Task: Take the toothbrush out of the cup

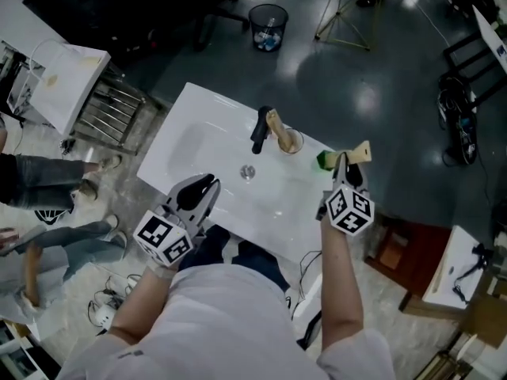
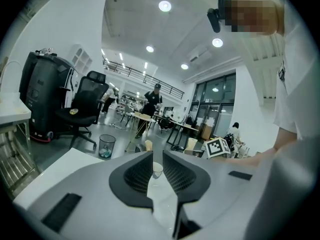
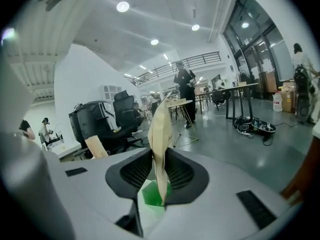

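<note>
Now right tongs clamped on tan toothbrush, apart from cup; left tongs together, empty.

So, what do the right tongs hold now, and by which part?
The right tongs are shut on the beige toothbrush, gripping it low down, just above its green end. The left tongs hold nothing.

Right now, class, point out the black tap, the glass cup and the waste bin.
black tap [image 1: 260,131]: head view, middle of its body.
glass cup [image 1: 298,144]: head view, its right wall.
waste bin [image 1: 268,6]: head view, far rim.
</note>
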A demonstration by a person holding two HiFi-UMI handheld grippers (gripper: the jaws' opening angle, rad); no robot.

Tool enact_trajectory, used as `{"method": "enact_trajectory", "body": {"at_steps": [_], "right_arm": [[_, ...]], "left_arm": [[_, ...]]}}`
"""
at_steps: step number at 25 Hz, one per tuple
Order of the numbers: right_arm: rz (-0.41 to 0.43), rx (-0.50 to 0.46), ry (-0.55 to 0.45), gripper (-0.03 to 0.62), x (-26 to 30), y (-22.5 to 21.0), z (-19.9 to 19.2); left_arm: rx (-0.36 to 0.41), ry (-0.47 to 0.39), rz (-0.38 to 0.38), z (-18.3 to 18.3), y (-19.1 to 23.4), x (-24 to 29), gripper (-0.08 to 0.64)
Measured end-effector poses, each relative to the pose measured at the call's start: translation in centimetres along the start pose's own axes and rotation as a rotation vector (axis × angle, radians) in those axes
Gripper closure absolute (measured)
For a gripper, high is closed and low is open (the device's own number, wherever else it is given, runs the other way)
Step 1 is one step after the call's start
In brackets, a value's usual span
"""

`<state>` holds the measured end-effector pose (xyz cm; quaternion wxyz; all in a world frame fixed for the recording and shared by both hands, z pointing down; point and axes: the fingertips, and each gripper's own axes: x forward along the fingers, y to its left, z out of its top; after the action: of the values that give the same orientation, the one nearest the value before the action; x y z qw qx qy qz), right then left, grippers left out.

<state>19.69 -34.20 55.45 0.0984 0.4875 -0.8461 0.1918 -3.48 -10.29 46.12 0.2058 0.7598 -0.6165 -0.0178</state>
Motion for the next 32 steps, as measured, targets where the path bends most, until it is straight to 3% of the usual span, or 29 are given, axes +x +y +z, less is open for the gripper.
{"method": "enact_trajectory", "body": {"at_steps": [13, 32], "right_arm": [[0.060, 0.013, -0.044, 0.514, -6.7, 4.2, 8.1], [0.193, 0.010, 0.025, 0.520, -9.7, 8.5, 5.4]], "left_arm": [[0.015, -0.009, -0.103, 2.6, -1.0, 3.2, 0.462], [0.041, 0.000, -0.059, 3.2, -1.0, 5.5, 0.368]]}}
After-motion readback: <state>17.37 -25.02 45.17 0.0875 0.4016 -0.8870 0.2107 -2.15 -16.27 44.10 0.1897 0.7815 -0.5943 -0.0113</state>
